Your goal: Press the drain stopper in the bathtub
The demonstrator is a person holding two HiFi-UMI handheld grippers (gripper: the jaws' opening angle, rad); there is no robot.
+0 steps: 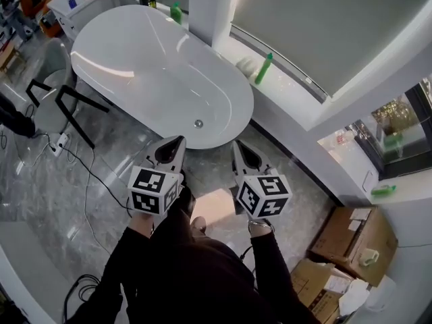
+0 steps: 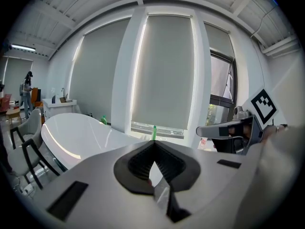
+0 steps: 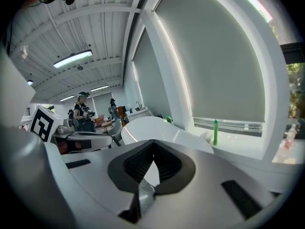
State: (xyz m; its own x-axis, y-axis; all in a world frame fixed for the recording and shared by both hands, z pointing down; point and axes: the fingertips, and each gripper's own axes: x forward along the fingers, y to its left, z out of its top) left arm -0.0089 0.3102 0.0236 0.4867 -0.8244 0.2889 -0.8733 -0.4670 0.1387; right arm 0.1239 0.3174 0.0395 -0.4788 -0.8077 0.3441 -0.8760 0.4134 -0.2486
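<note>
A white oval bathtub stands on the grey floor ahead of me. Its round metal drain stopper sits in the tub's bottom at the near end. My left gripper and right gripper hover side by side just outside the tub's near rim, short of the stopper. Both point at the tub with jaws shut on nothing. The left gripper view shows the tub to the left beyond the left gripper, with the right gripper alongside. In the right gripper view the tub lies beyond the right gripper.
A green bottle stands on the window sill to the tub's right, another at its far end. A chair with black legs and floor cables lie to the left. Cardboard boxes sit at right.
</note>
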